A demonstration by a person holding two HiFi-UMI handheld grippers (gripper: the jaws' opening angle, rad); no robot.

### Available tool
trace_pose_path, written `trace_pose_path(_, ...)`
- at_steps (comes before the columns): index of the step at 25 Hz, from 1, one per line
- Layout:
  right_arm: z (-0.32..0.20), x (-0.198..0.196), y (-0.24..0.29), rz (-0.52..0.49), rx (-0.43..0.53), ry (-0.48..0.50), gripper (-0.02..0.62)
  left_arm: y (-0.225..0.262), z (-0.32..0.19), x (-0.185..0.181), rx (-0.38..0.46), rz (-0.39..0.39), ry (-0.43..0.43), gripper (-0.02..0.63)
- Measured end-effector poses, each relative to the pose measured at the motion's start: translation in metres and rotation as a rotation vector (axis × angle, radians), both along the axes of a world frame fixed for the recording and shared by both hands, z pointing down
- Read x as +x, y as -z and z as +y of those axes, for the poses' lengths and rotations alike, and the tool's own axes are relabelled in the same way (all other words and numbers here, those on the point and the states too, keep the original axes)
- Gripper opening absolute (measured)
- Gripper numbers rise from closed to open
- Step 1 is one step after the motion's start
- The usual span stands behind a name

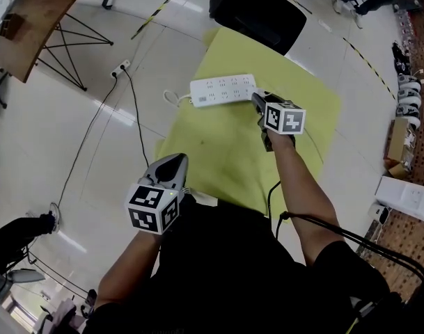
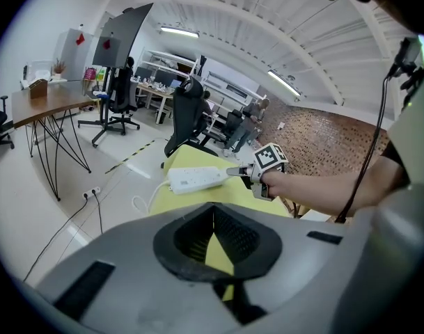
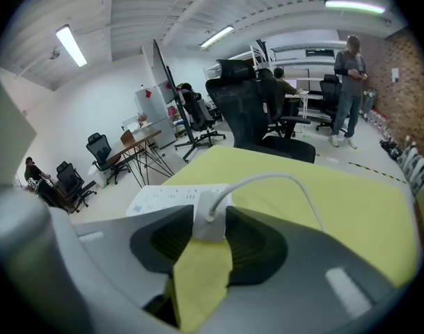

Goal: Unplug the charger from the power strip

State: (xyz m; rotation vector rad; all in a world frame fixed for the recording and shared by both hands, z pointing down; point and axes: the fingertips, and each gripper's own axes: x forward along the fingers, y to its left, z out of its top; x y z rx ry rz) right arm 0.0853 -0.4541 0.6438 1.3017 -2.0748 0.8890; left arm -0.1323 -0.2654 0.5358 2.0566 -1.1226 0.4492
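Gripping the charger (image 3: 209, 218) with the right gripper (image 1: 256, 98): both pads sit against the sides of the white plug body and its white cable (image 3: 281, 179) arcs up and away to the right over the jaw. The charger stands at the near end of the power strip (image 1: 222, 89), at the strip's right end as the head view shows it. It looks seated in the strip, but I can't tell how deep the pins are.

The strip lies flat near the far edge of a yellow cloth (image 1: 225, 162), long side across the view, socket face up. Its own white cord (image 1: 171, 97) loops off the left end onto the floor (image 1: 65, 158).

The left gripper (image 1: 175, 163) is held back close to the person's body, well apart from the strip and pointing toward it. Its jaw tips are pressed together with nothing between them, only a sliver of yellow cloth showing through the gap lower down.

Other things in view: a black office chair (image 1: 262, 14) just past the cloth's far corner, a wooden table (image 1: 32, 21) on thin black legs at top left, and a black cable (image 1: 137, 127) running across the floor left of the cloth.
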Motion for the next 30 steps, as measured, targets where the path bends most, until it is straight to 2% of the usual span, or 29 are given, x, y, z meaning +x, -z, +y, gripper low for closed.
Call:
trace_pose_path(15, 0.018, 0.017, 0.024, -0.004, 0.038, -0.031, 0.138, 0.003, 0.005, 0.004, 0.018, 0.017, -0.011, 0.005)
trace_pose_path(25, 0.108, 0.031, 0.008, -0.038, -0.05, -0.046, 0.138, 0.005, 0.016, 0.019, 0.033, 0.035, -0.088, 0.005)
trace_pose_path(30, 0.163, 0.037, 0.0, -0.113, -0.113, -0.074, 0.138, 0.007, 0.015, 0.035, 0.049, 0.044, -0.149, 0.005)
